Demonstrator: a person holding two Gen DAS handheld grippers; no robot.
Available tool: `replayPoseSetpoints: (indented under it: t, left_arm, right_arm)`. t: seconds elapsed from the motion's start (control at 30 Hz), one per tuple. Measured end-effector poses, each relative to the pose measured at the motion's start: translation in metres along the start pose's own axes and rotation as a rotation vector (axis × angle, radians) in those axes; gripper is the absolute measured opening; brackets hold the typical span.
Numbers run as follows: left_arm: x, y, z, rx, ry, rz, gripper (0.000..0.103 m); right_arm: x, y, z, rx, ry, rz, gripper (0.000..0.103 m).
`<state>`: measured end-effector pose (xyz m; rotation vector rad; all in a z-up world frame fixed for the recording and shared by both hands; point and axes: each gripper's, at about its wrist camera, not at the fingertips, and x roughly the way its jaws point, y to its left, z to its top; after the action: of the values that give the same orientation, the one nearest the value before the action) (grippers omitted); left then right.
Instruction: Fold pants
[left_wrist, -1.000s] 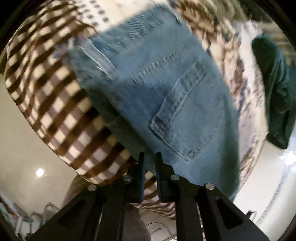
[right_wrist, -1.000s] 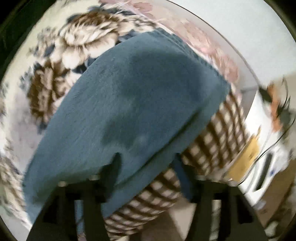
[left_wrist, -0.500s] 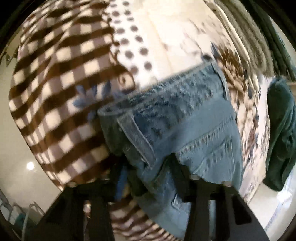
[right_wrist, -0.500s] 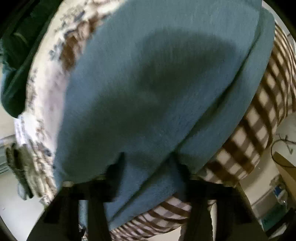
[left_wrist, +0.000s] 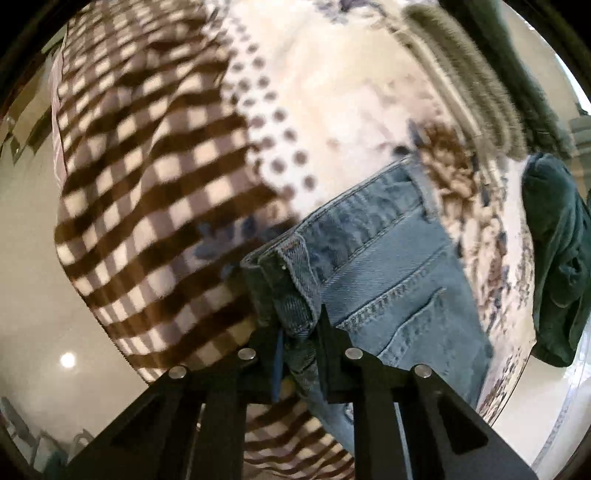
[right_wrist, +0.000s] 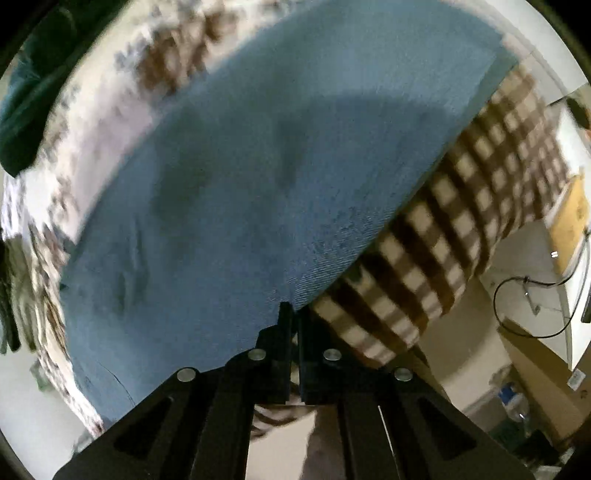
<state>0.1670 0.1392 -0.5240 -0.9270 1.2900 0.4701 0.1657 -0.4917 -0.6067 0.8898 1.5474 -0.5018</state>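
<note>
Jeans (left_wrist: 399, 266) on checked blanket (left_wrist: 147, 192), waistband in left claw (left_wrist: 297, 325), edge in closed right claw (right_wrist: 293, 317).

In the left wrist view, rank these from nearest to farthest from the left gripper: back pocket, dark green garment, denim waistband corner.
1. denim waistband corner: pinched in the left gripper.
2. back pocket: just to the right on the jeans.
3. dark green garment: far right, past the floral bedding.

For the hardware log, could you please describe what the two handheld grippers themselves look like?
Both the left gripper and right gripper are matte black, with flat jaws on angular linkage arms having triangular cut-outs and round silver pins. The left shows a blue strip inside one jaw. No cables or sleeves are visible.
</note>
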Motion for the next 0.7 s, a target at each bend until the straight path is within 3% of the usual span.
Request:
replayPoseSetpoints:
  t: [0.1, 0.13, 0.17, 0.27, 0.3, 0.47, 0.53, 0.63, 0.67, 0.7]
  left_arm:
    - [-0.004, 0.001, -0.001, 0.010, 0.021, 0.005, 0.016]
    - [-0.012, -0.007, -0.005, 0.057, 0.020, 0.034, 0.018]
    - [-0.019, -0.015, -0.009, 0.098, 0.011, 0.053, 0.018]
    - [-0.039, -0.048, -0.030, 0.253, -0.040, 0.122, 0.026]
    - [-0.043, -0.058, -0.039, 0.297, -0.055, 0.118, 0.028]
    - [-0.028, -0.124, -0.094, 0.483, -0.043, 0.053, 0.057]
    - [-0.007, -0.151, -0.118, 0.533, 0.003, 0.025, 0.057]
    - [0.030, -0.187, -0.151, 0.612, 0.074, 0.015, 0.057]
    - [0.042, -0.197, -0.162, 0.644, 0.090, 0.023, 0.057]
    - [0.051, -0.204, -0.173, 0.671, 0.104, 0.032, 0.057]
  right_arm:
    - [0.010, -0.012, 0.013, 0.013, 0.081, 0.065, 0.026]
    - [0.005, -0.018, 0.017, 0.016, 0.070, 0.081, 0.043]
    - [-0.005, -0.025, 0.021, 0.018, 0.043, 0.081, 0.050]
    - [-0.041, -0.056, 0.042, 0.066, -0.077, 0.071, 0.050]
    - [-0.052, -0.067, 0.050, 0.097, -0.122, 0.059, 0.050]
    - [-0.096, -0.146, 0.113, 0.338, -0.304, 0.083, 0.050]
    - [-0.098, -0.177, 0.141, 0.417, -0.320, 0.120, 0.050]
    - [-0.082, -0.194, 0.170, 0.475, -0.281, 0.156, 0.048]
    - [-0.076, -0.196, 0.176, 0.479, -0.279, 0.171, 0.025]
    - [-0.076, -0.195, 0.180, 0.472, -0.305, 0.182, 0.008]
